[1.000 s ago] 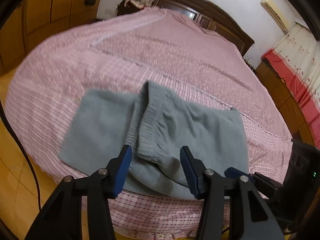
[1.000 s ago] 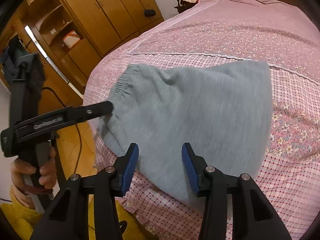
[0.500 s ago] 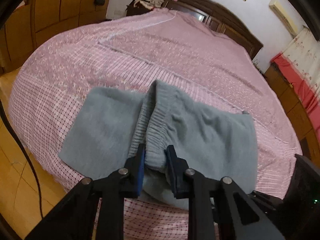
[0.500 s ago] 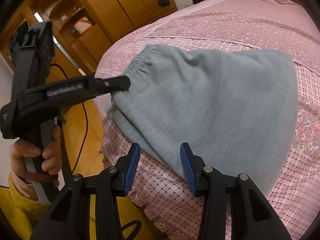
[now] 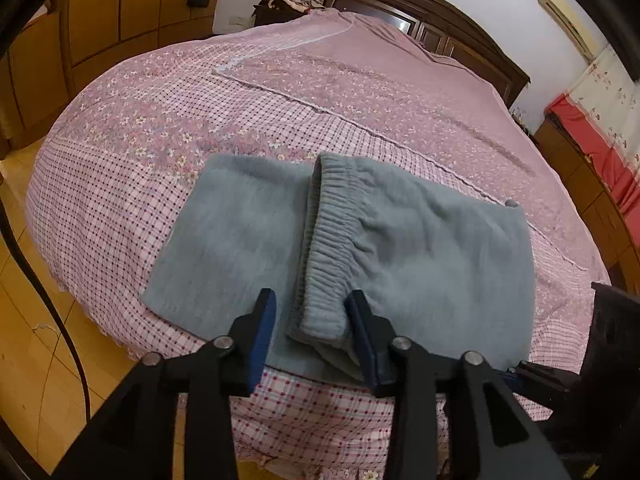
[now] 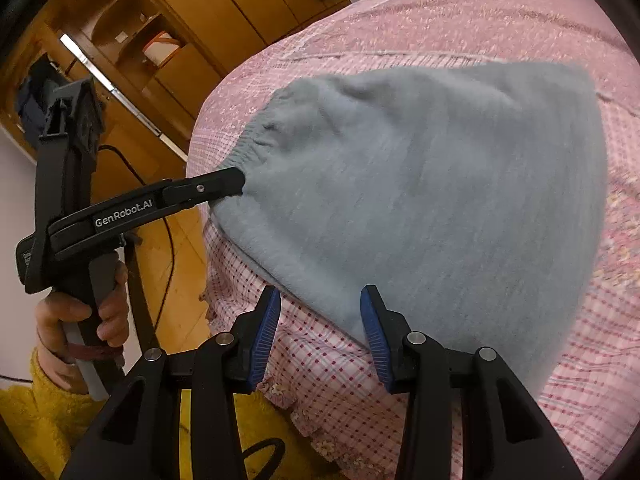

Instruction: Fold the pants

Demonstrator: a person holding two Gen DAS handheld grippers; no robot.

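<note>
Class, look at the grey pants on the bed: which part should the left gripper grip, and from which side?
Grip the ribbed waistband at its near corner, coming from the bed's near edge. There the pants form a thick raised fold overhanging the lower layer, already lying between the left gripper's open jaws.

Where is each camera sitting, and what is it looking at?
Left wrist view: it sits on the left gripper, looking down its fingers at the grey pants on the pink bed; the waistband corner lies between its open fingers, which have just been opening.
Right wrist view: it sits on the right gripper, open over the pants' near edge, facing the wardrobe; the person's hand and yellow sleeve show.
Shared: the pants, the bed, and the left gripper at the waistband.
</note>
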